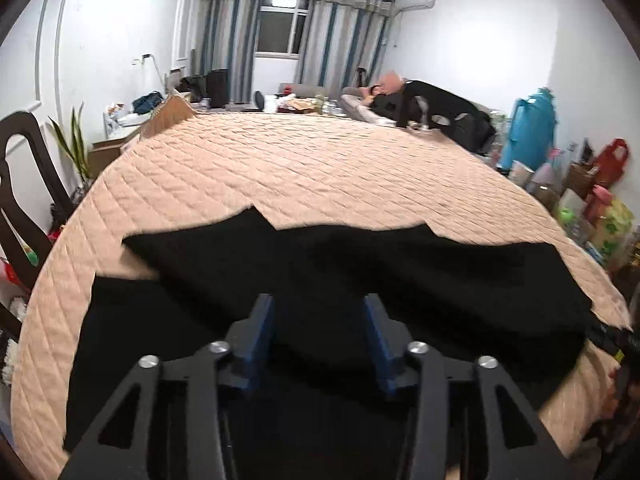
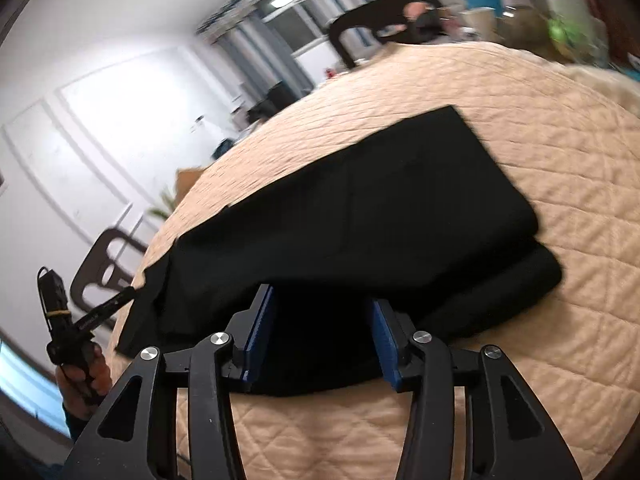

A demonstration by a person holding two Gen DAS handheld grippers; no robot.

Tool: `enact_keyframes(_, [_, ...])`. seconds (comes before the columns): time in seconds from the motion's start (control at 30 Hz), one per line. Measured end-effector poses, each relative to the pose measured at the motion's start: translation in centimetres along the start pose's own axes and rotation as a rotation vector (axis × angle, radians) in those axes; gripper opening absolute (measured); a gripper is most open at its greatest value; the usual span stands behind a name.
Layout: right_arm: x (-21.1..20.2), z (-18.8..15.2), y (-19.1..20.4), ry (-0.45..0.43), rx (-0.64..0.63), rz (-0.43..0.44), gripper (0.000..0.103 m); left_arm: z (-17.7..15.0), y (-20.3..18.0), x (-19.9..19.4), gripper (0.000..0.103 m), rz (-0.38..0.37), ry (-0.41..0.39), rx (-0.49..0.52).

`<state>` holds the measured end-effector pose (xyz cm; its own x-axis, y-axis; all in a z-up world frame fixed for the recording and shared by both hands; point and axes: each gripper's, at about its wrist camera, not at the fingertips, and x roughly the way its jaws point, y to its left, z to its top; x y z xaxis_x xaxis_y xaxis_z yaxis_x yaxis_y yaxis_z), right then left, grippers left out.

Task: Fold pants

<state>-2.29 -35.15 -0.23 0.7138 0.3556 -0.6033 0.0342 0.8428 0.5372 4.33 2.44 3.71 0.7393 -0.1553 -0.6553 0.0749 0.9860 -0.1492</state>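
Observation:
Black pants point(image 1: 340, 280) lie across the near part of a peach quilted table cover point(image 1: 300, 168). In the left wrist view my left gripper point(image 1: 320, 308) hovers just above the pants with its blue-padded fingers point(image 1: 262, 328) spread wide and nothing between them. In the right wrist view the pants point(image 2: 360, 208) lie partly folded, with a doubled thick end at the right point(image 2: 500, 292). My right gripper point(image 2: 322, 304) is over the near edge of the cloth, fingers point(image 2: 384, 336) wide apart. The left gripper tool point(image 2: 80, 320) shows at the left edge there, held in a hand.
Dark wooden chairs stand at the table's left point(image 1: 20, 200) and far side point(image 2: 380, 16). A person in black point(image 1: 432, 104) sits on a sofa beyond the table. Bags and boxes point(image 1: 580, 184) crowd the right wall. A cardboard box point(image 1: 168, 116) stands at the far left.

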Motion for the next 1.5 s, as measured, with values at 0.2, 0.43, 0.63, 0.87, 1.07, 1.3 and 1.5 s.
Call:
enact_keyframes(0.2, [-0.4, 0.3, -1.2, -0.04, 0.074, 0.039, 0.049, 2.2, 0.5, 5.0, 0.053, 0.08, 0.076, -0.014])
enact_keyframes(0.43, [-0.9, 0.1, -2.0, -0.083, 0.129, 0.052, 0.049, 3.4, 0.9, 8.0, 0.053, 0.153, 0.146, -0.039])
enact_keyframes(0.63, [-1.1, 0.2, -2.0, -0.095, 0.135, 0.039, 0.049, 3.7, 0.9, 9.4, 0.036, 0.249, 0.159, -0.028])
enact_keyframes(0.87, [-1.6, 0.7, -2.9, -0.128, 0.162, -0.015, 0.049, 2.3, 2.7, 4.5, 0.005, 0.19, 0.035, -0.083])
enact_keyframes(1.07, [-1.7, 0.6, -3.1, -0.144, 0.167, -0.021, 0.049, -2.2, 6.6, -3.6, 0.005, 0.076, -0.138, -0.253])
enact_keyframes(1.3, [-1.7, 0.7, -3.0, -0.143, 0.163, -0.025, 0.049, -6.7, 10.2, -5.0, 0.014, 0.022, -0.14, -0.379])
enact_keyframes(1.5, [-1.6, 1.0, -3.2, -0.152, 0.167, -0.022, 0.049, -6.2, 10.5, -4.5, 0.054, -0.011, -0.137, -0.413])
